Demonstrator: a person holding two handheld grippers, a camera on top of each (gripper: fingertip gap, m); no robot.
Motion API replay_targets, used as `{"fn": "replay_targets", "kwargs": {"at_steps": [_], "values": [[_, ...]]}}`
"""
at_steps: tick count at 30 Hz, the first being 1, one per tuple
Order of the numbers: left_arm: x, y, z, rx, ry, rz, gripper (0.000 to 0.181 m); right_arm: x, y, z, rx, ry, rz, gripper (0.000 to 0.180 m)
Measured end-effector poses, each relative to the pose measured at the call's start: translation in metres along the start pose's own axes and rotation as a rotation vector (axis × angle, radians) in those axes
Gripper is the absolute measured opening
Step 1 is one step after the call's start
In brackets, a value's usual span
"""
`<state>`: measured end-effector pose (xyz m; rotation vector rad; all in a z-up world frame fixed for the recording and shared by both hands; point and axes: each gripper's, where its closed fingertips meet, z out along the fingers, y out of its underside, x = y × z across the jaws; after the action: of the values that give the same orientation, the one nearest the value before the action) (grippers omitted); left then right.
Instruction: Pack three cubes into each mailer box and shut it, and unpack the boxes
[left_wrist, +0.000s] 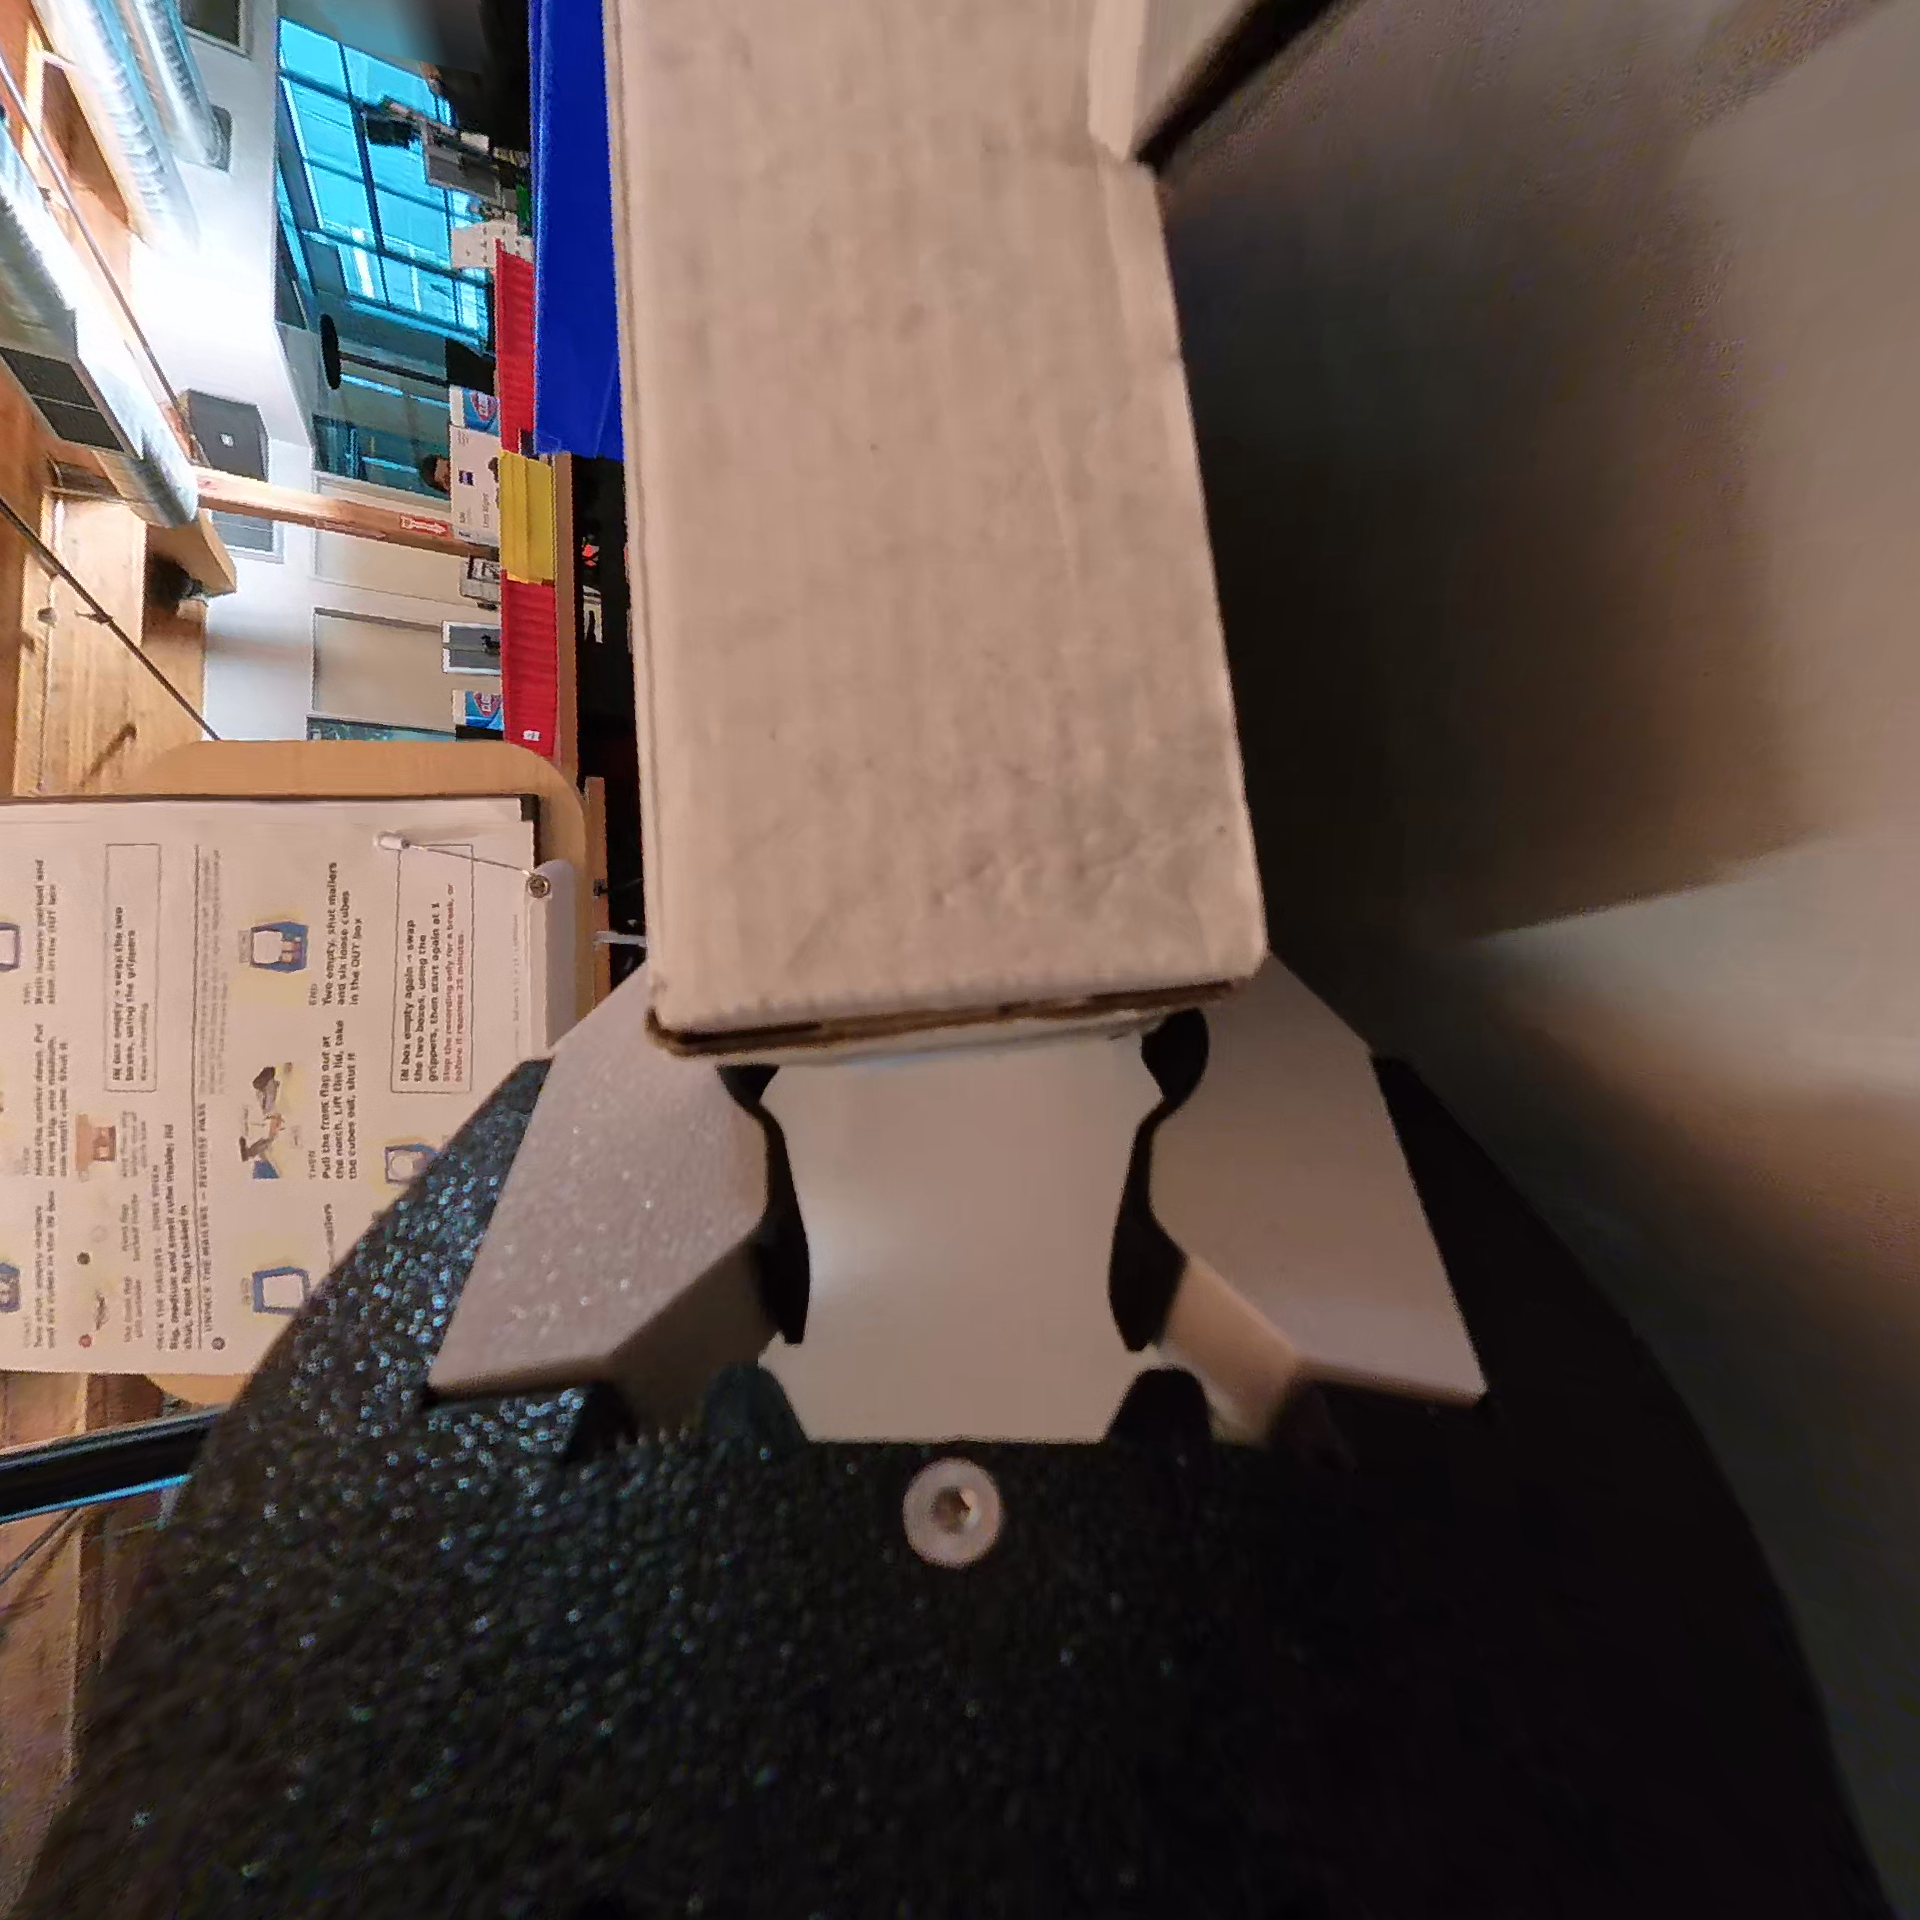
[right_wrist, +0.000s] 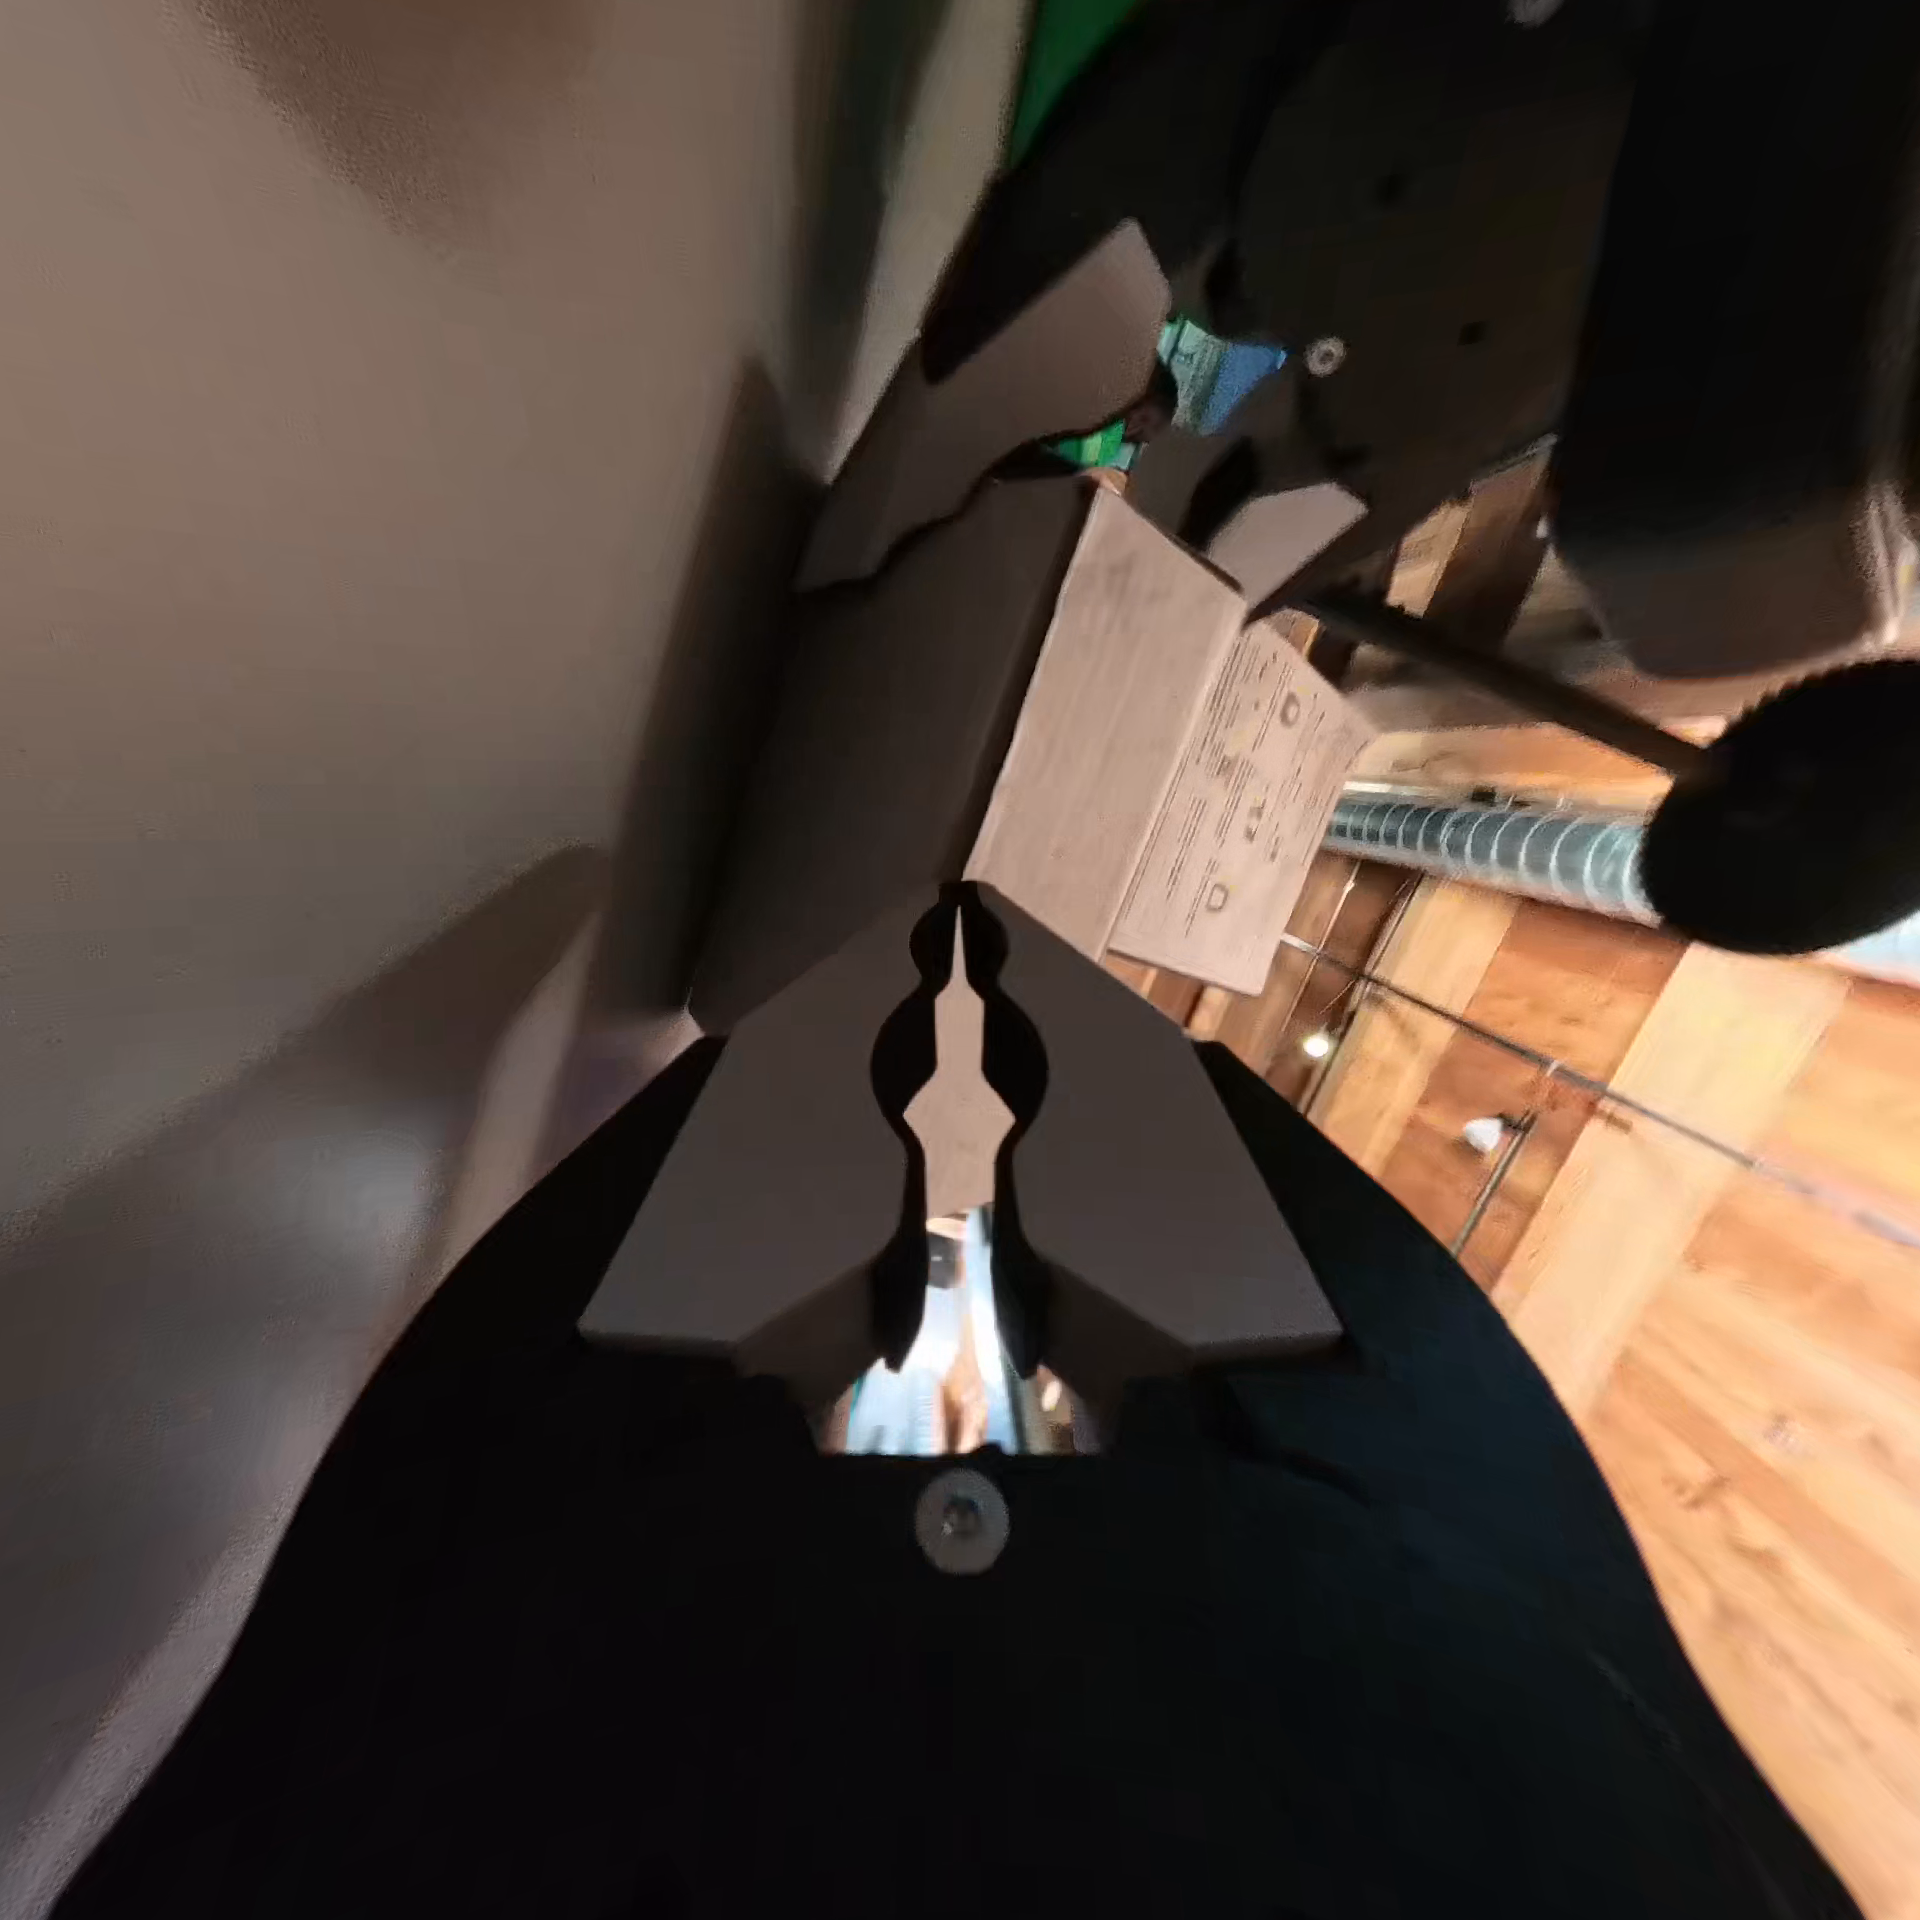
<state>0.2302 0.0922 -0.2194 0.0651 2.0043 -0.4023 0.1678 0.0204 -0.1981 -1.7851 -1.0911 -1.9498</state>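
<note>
In the left wrist view a white mailer box runs away from my left gripper. Its near end sits between the two fingertips, which press on its two sides, so this gripper is shut on the box and holds it on edge. In the right wrist view my right gripper has its jaws almost together on the corner of a shadowed cardboard panel of the box. The lit face of the box lies beyond. The left gripper shows at the top right, clamped on the box. No cubes are in view.
A pale surface lies close along the right of the box; it also fills the left of the right wrist view. A printed instruction sheet stands on a wooden board at the left. Blue and red panels stand behind. Something green shows beyond the box.
</note>
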Motion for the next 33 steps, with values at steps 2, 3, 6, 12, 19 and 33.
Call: {"fn": "replay_targets", "kwargs": {"at_steps": [2, 3, 6, 12, 19, 33], "values": [[-0.001, 0.002, 0.0, -0.001, -0.001, -0.005, 0.068, 0.004, 0.0, 0.0, 0.028, 0.019, 0.058, 0.0], [-0.001, 0.003, -0.001, -0.002, -0.001, -0.011, 0.068, 0.009, 0.0, -0.002, 0.03, 0.039, 0.067, 0.0], [-0.001, 0.003, 0.0, -0.013, -0.002, -0.009, 0.068, 0.013, 0.001, -0.005, 0.023, 0.049, 0.189, 0.0], [-0.001, 0.0, 0.001, -0.01, -0.009, 0.004, 0.069, 0.031, 0.001, -0.008, 0.084, 0.018, 0.244, 0.0], [-0.002, 0.0, 0.001, 0.0, -0.006, -0.003, 0.069, 0.007, -0.007, -0.001, 0.07, 0.027, 0.055, 0.039], [-0.003, 0.003, 0.001, -0.01, 0.004, -0.028, 0.069, 0.02, -0.003, 0.0, 0.06, 0.121, 0.119, 0.0]]}}
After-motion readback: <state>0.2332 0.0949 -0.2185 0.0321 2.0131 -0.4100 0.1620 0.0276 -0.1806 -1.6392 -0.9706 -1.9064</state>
